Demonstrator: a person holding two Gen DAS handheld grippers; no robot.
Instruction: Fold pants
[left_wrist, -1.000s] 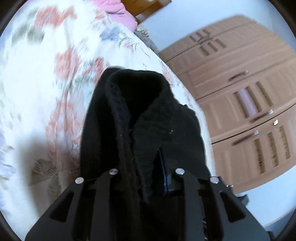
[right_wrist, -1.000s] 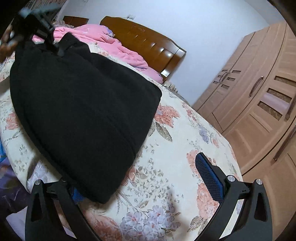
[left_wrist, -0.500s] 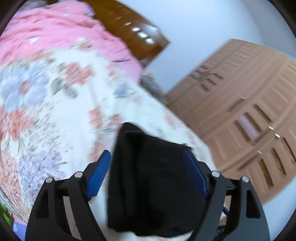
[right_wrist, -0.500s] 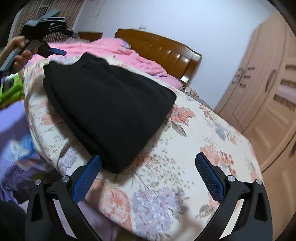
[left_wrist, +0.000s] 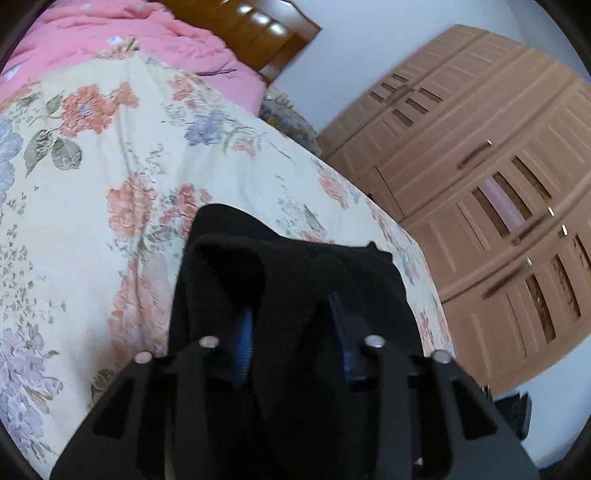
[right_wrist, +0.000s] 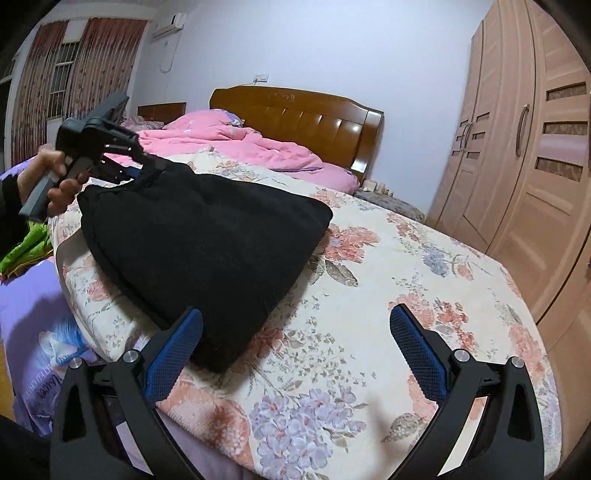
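Left gripper (left_wrist: 291, 325), jaws just closed, clamps a bunched edge of black pants (right_wrist: 207, 254), already a compact folded stack near the bed (right_wrist: 424, 280) corner; right gripper (right_wrist: 295, 332) wide, empty; probably only tidying left

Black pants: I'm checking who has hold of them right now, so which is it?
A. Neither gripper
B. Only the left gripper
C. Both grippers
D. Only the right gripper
B: the left gripper has its jaws closed on a bunched edge of the black pants, while the right gripper stands wide open with only the floral bedspread between its jaws.
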